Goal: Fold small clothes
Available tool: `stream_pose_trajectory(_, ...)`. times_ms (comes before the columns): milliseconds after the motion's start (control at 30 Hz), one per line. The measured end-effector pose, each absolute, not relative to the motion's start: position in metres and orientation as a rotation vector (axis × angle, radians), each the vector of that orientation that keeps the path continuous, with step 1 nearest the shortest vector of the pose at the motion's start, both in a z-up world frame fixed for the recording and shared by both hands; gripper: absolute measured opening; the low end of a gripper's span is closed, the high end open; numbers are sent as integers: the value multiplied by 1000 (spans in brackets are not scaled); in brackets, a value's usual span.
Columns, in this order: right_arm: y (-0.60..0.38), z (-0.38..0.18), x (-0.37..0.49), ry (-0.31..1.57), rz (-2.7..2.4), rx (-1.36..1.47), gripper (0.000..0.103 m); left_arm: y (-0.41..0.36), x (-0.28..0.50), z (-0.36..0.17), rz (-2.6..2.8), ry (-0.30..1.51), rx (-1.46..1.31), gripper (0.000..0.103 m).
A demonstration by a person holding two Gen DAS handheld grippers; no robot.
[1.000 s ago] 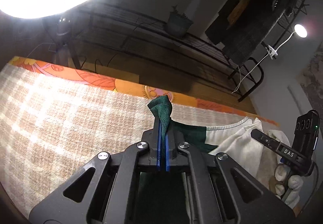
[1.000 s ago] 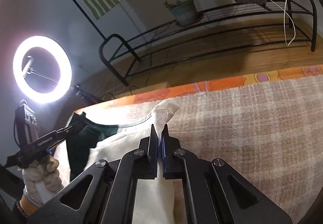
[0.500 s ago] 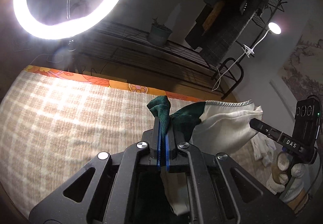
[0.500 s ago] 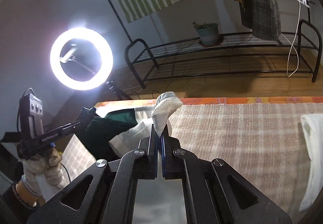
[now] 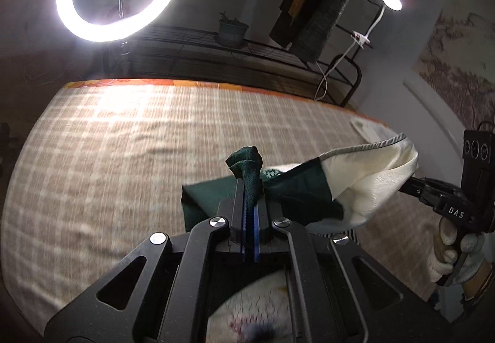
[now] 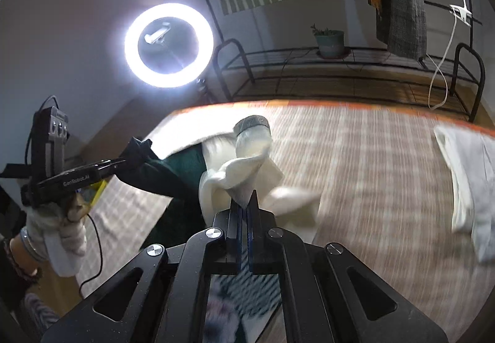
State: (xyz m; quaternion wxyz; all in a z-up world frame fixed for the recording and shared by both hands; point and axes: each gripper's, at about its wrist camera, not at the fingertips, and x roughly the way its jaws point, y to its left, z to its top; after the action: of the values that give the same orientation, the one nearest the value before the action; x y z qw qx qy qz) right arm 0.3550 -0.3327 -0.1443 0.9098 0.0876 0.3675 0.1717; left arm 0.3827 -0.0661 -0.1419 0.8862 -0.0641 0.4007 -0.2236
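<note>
A small garment, dark green (image 5: 297,191) on one side and cream (image 5: 368,169) on the other, hangs stretched between my two grippers above the checked cloth. My left gripper (image 5: 249,185) is shut on the green corner. My right gripper (image 6: 246,200) is shut on the cream corner (image 6: 247,151). The right gripper shows at the right of the left wrist view (image 5: 433,194), the left gripper at the left of the right wrist view (image 6: 102,166). The garment's lower part is hidden behind the gripper bodies.
A beige checked cloth (image 5: 123,163) covers the table, with an orange border (image 6: 309,103) at the far edge. A pale folded cloth (image 6: 473,182) lies at the right. A ring light (image 6: 168,44) and a black metal rack (image 6: 340,64) stand beyond the table.
Both grippers have risen and tilted, lifting the garment off the cloth; it now hangs in the air between them. The pale cloth at right has come into view.
</note>
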Motion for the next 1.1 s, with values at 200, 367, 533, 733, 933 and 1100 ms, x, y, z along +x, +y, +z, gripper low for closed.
stream_pose_trajectory(200,-313,-161,314,795,323,81,1,-61,335,-156,-456,845,-61,0)
stream_pose_trajectory(367,-303,-172,286,820,293,-5,1,-49,311,-170,-444,874,-28,0)
stream_pose_trajectory(533,-306,-182,260,830,269,-79,1,-34,287,-183,-438,911,-11,1)
stream_pose_trajectory(733,-319,-184,222,846,285,-136,1,-2,254,-177,-459,923,-53,4)
stream_pose_trajectory(933,-349,-182,214,880,288,130,2,22,250,-174,-437,941,-190,35)
stream_pose_trajectory(1100,-356,-202,228,951,284,328,20,24,269,-200,-380,1034,-313,35)
